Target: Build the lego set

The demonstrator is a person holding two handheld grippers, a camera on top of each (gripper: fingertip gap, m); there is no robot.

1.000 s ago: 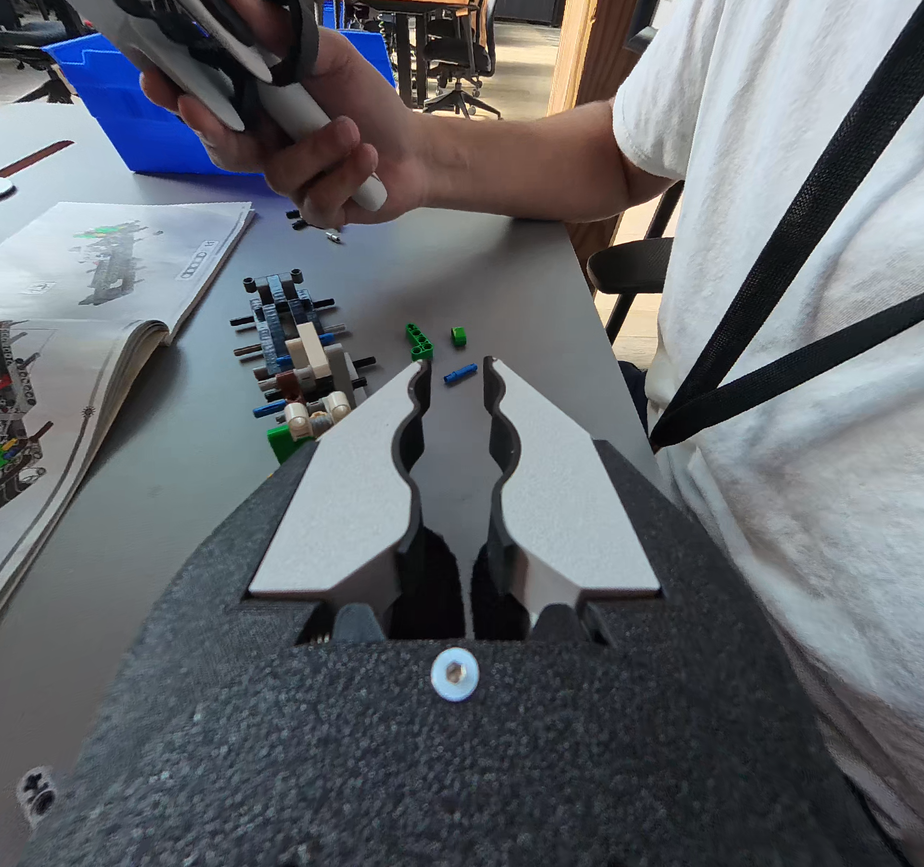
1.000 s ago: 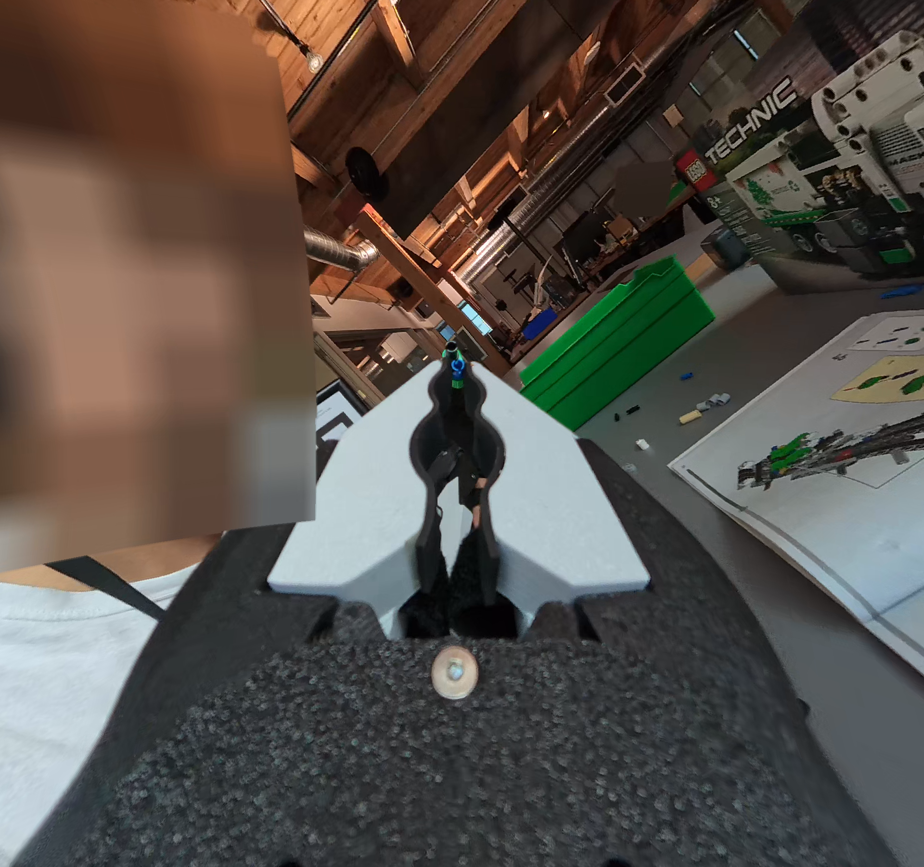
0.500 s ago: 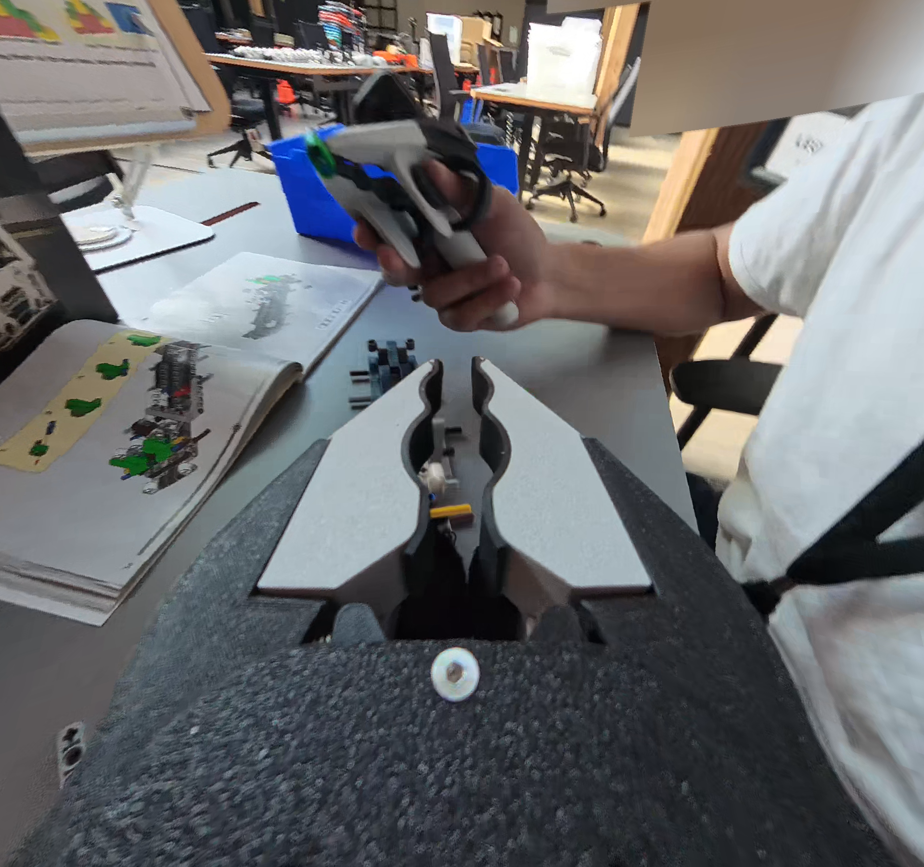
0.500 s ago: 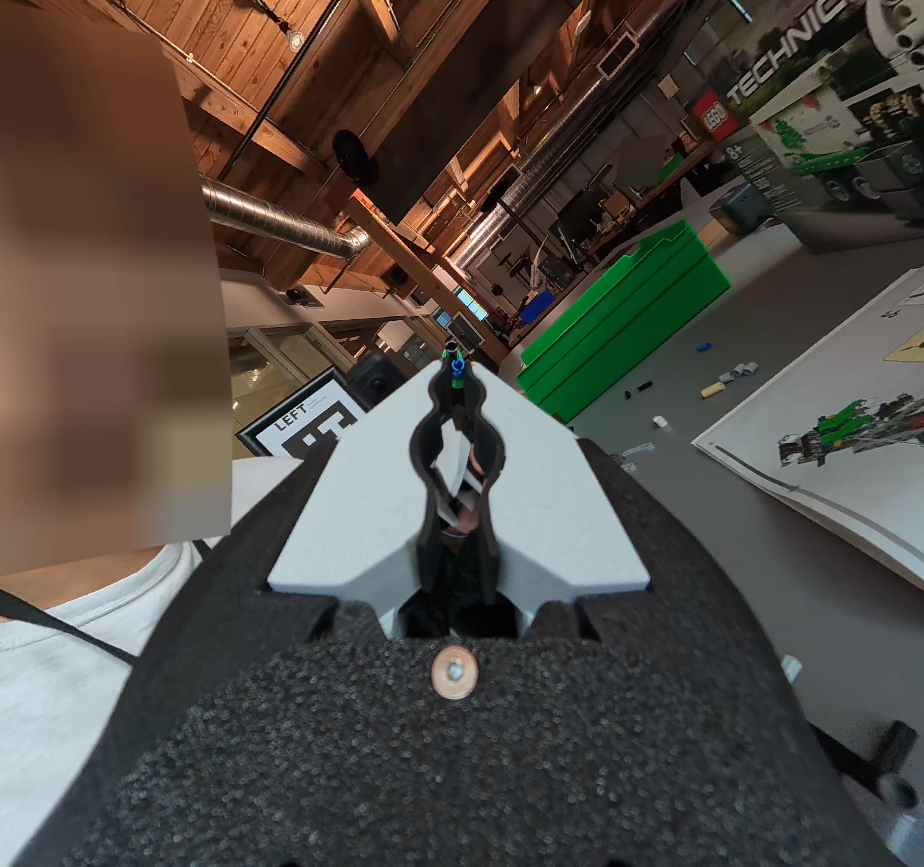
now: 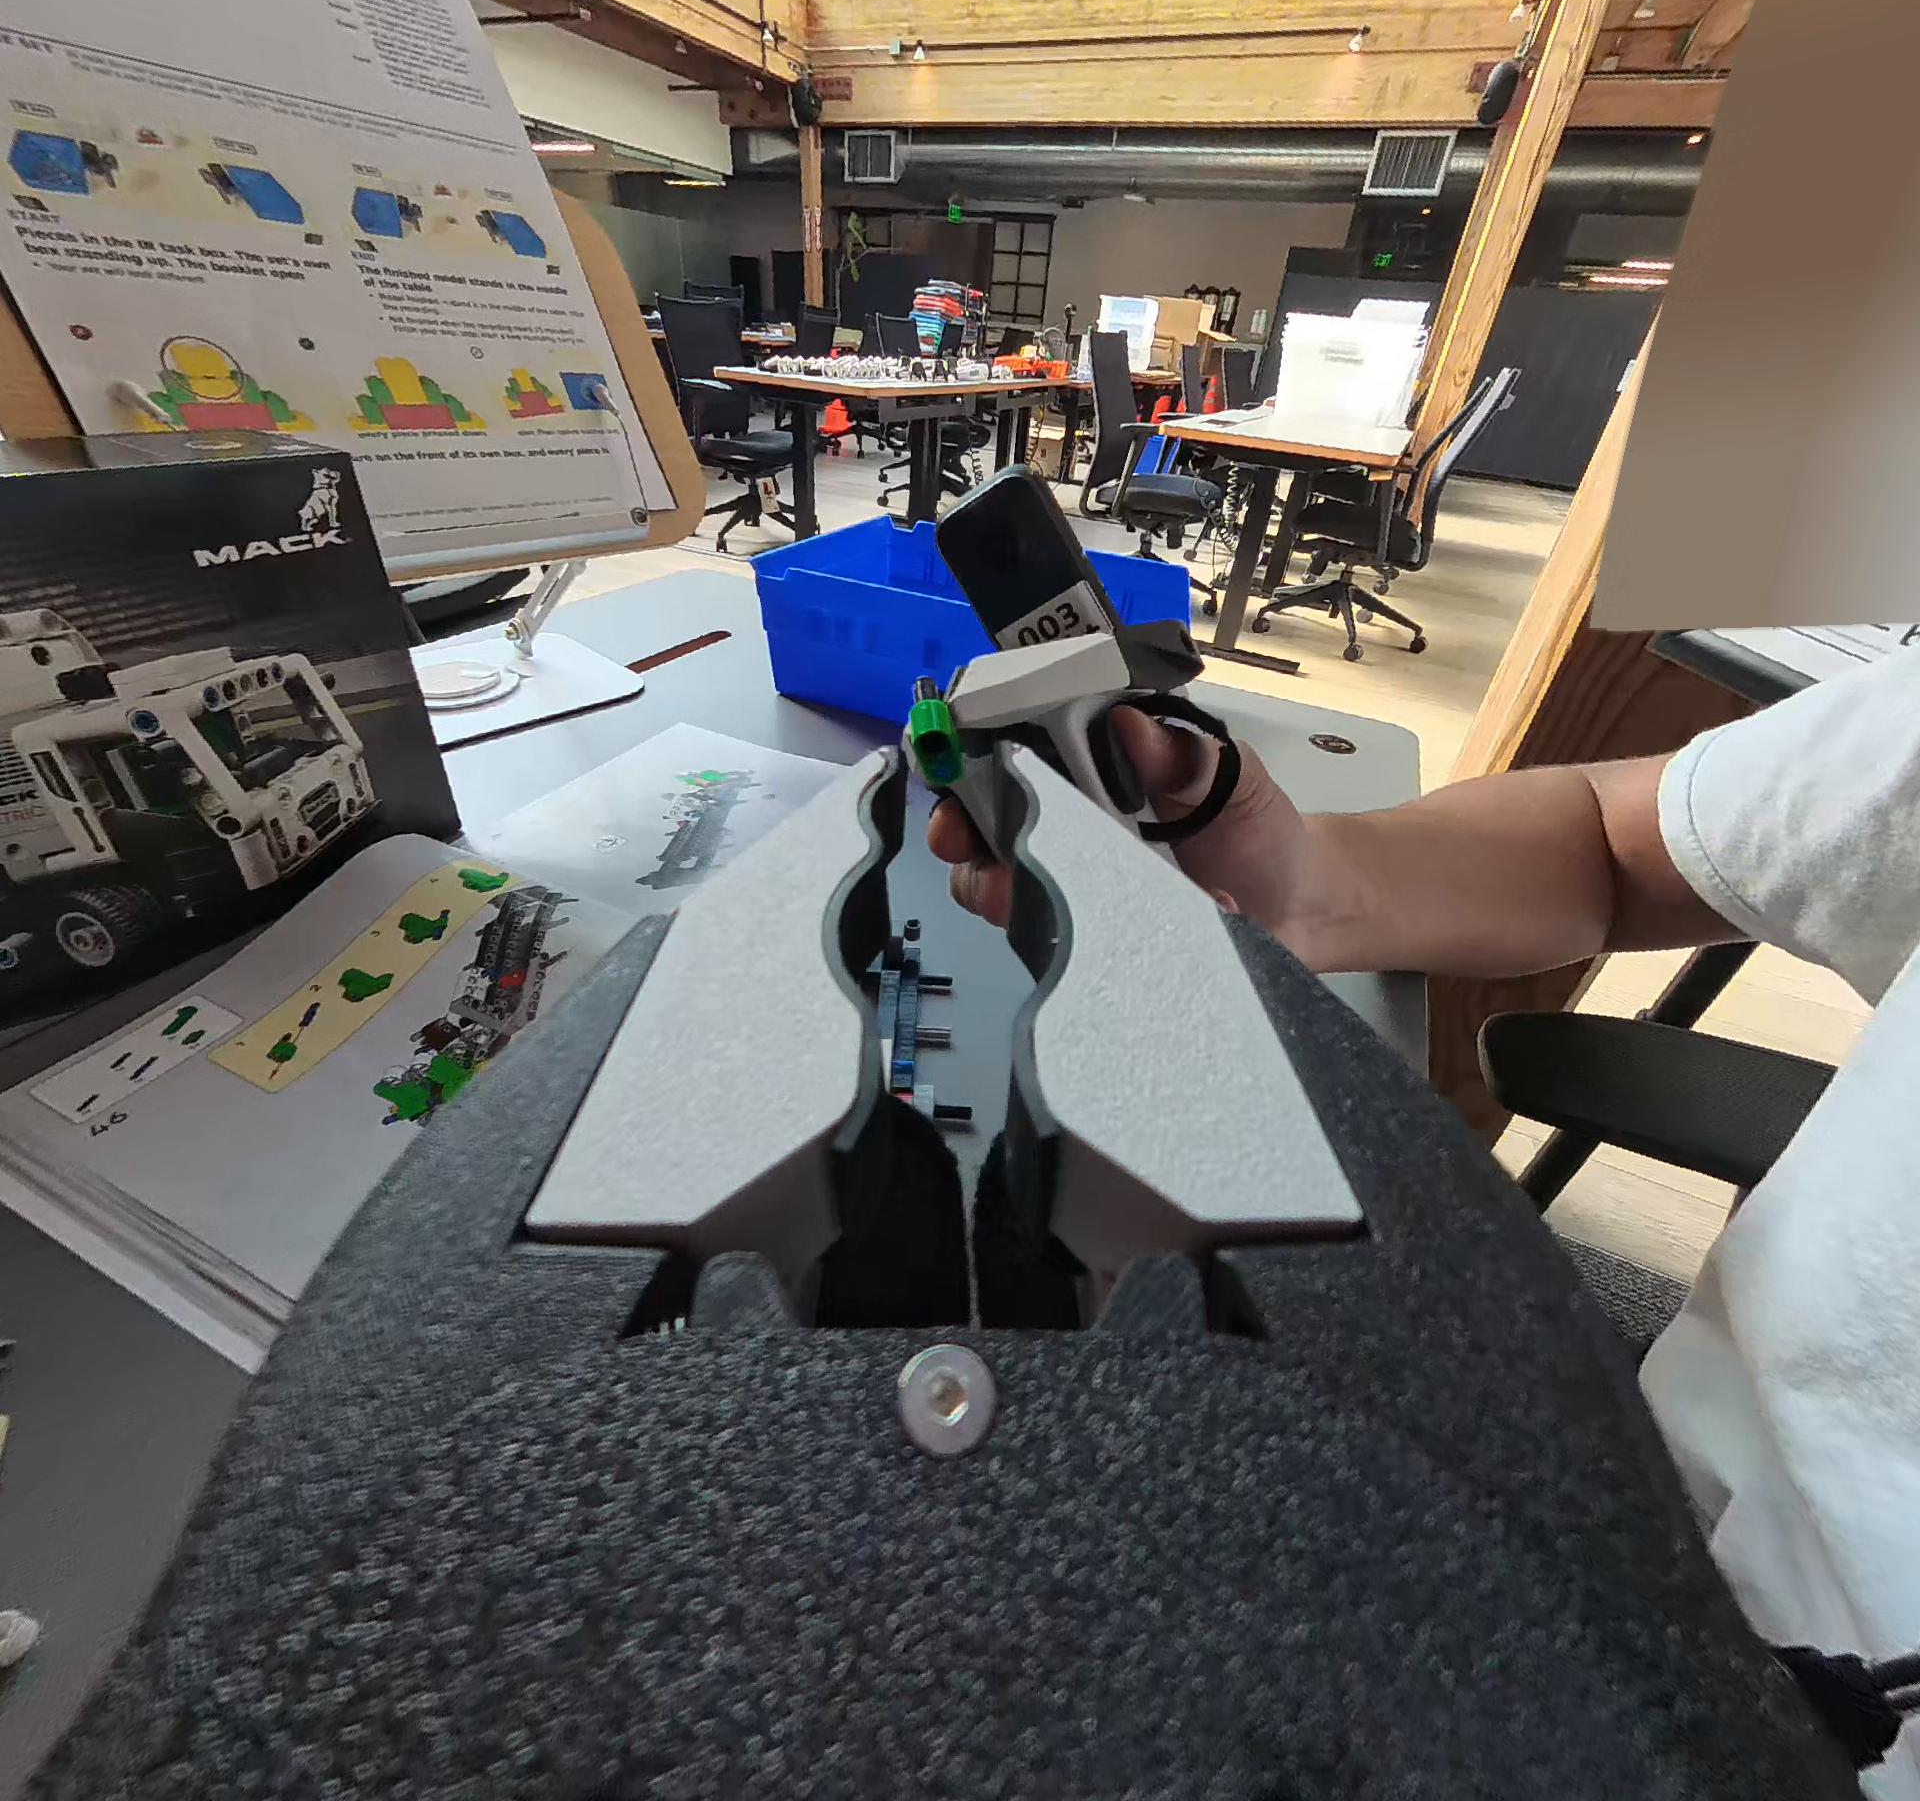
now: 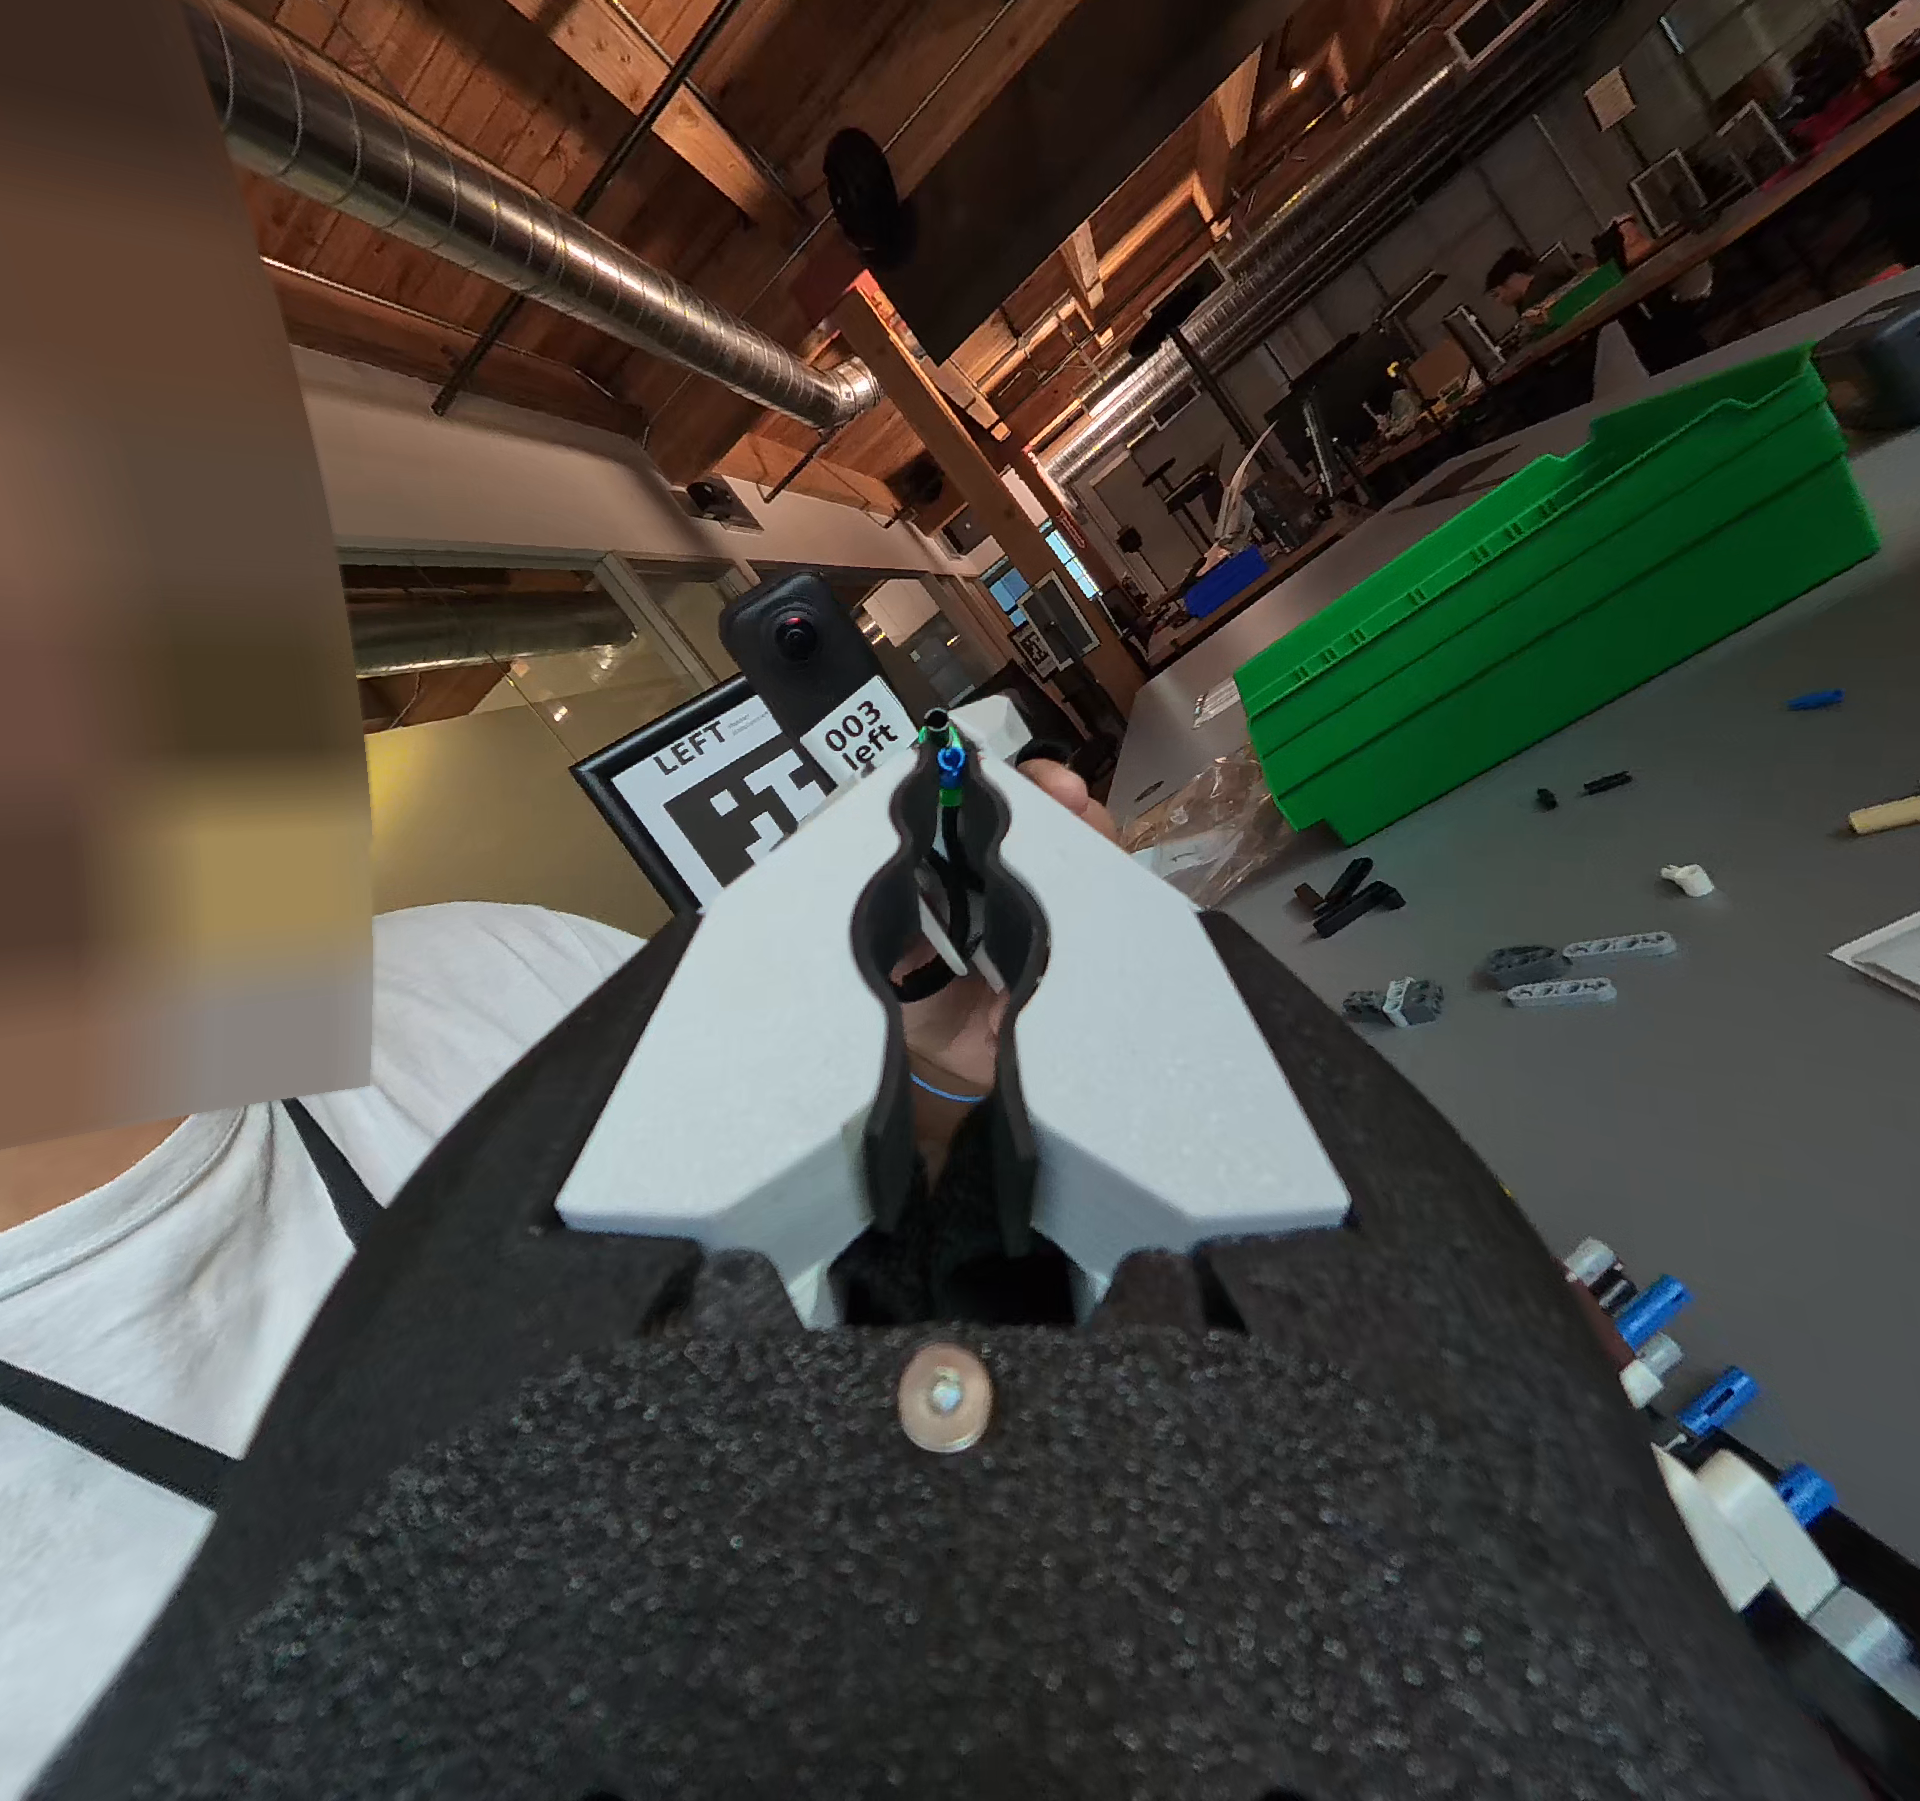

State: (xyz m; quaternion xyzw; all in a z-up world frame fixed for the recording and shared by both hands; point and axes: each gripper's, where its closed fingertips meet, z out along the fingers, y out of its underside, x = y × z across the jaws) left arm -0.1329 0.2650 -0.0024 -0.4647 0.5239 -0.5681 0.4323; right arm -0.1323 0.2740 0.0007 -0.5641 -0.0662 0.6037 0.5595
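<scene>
My left gripper (image 5: 954, 764) is open and empty, raised above the table. Through its gap I see the dark blue and grey partly built chassis (image 5: 907, 1013) lying on the grey table (image 5: 727, 671). My right gripper (image 6: 948, 764) is shut on a small green piece (image 6: 940, 735) with a blue pin (image 6: 950, 759) in it. In the left wrist view the right gripper (image 5: 940, 749) is held by a hand just beyond my left fingertips, with the green piece (image 5: 932, 728) pointing at them. The open instruction booklet (image 5: 312, 1003) lies to the left.
The set's box (image 5: 187, 712) stands at the left, with a blue bin (image 5: 862, 608) behind. A green bin (image 6: 1558, 629) and loose grey and black pieces (image 6: 1558, 972) lie on the table in the right wrist view. A person in a white shirt (image 5: 1818, 816) sits at the right. The tips of both grippers are at nearly the same place.
My left gripper has lifted off the table and tilted up. The right gripper has come down in front of the left fingertips, still holding the green piece.
</scene>
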